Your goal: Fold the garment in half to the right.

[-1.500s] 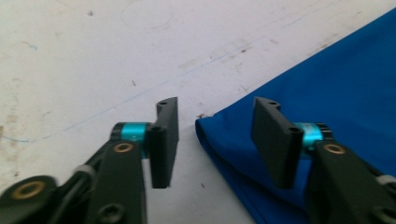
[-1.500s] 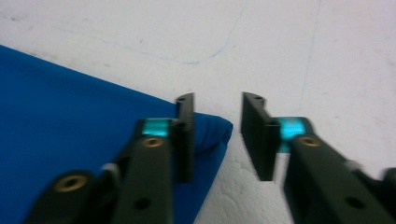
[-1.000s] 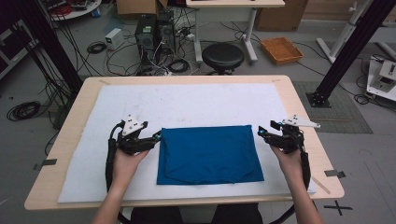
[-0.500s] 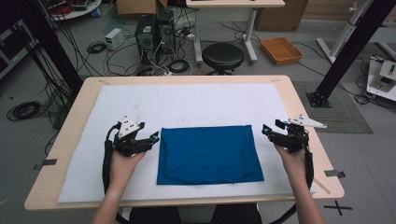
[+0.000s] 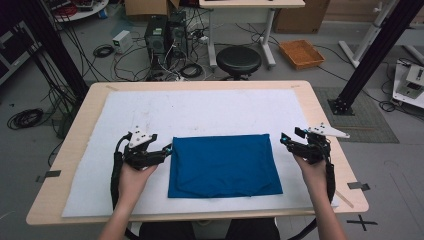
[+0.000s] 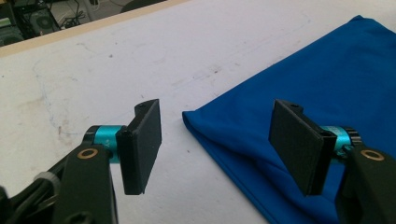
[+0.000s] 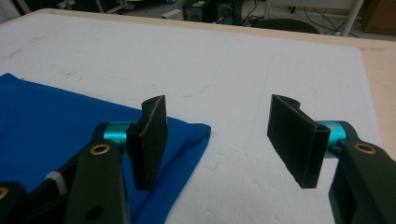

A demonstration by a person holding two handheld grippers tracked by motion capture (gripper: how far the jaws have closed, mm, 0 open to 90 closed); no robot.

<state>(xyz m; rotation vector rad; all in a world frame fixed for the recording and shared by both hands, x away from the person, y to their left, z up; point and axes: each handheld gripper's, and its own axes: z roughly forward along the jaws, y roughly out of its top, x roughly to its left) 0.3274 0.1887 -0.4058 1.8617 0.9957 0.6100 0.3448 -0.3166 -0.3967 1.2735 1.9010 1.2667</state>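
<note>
One wooden tabletop (image 5: 330, 150) carried a white mat (image 5: 200, 112) that covered most of it. On the mat's near half, about centred, lay a folded blue cloth (image 5: 222, 165), flat, with its long sides running left to right. The left hand-held gripper (image 5: 167, 150) sat just beside the cloth's left edge near the far left corner, jaws spread wide with nothing pinched; in the left gripper view (image 6: 215, 140) that corner of the cloth (image 6: 327, 84) lay beneath the gap, and the jaws seemed to hover just above it, though contact was hard to judge. The right hand-held gripper (image 5: 285, 140) sat just off the cloth's far right corner, jaws also spread and empty; in the right gripper view (image 7: 217, 140) the cloth (image 7: 56, 121) corner lay under the left jaw, bare mat under the other.
</note>
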